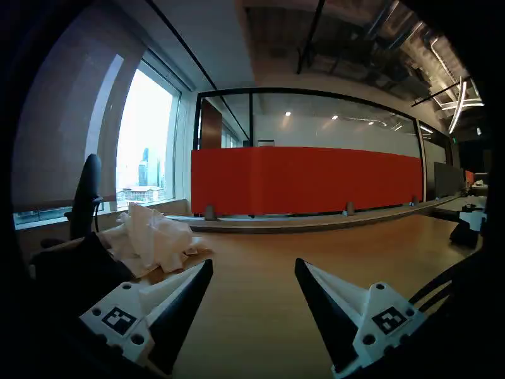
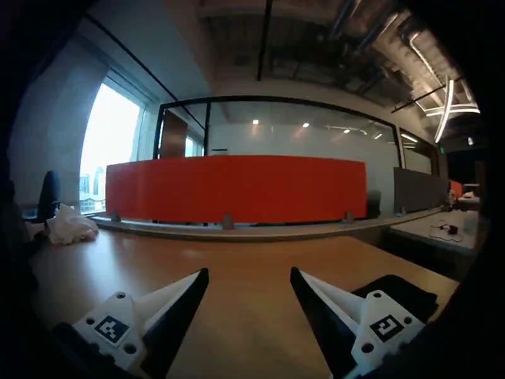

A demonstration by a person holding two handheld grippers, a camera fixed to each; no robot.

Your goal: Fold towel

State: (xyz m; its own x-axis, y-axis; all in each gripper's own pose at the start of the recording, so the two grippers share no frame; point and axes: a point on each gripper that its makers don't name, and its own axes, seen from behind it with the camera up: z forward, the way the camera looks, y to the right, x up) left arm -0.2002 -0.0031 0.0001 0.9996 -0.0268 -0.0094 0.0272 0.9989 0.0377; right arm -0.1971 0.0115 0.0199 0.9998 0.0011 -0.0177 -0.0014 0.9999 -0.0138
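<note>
Wooden table [image 1: 265, 278] bears a crumpled white towel [image 1: 151, 237] (far left).

- Towel [image 1: 151, 237] — white, unfolded, crumpled into a loose heap with raised creases and folds.
- Position — resting on the wooden table [image 1: 271, 290], far to the left in both gripper views, apart from both grippers.

The right gripper [image 2: 249, 271] hangs low over the wooden tabletop [image 2: 265, 328], its jaws spread apart with nothing between them. A crumpled white towel [image 2: 69, 227] lies far off at the left edge, before a red partition [image 2: 237, 188]. A black object [image 2: 407, 294] rests by the gripper's right finger.
</note>
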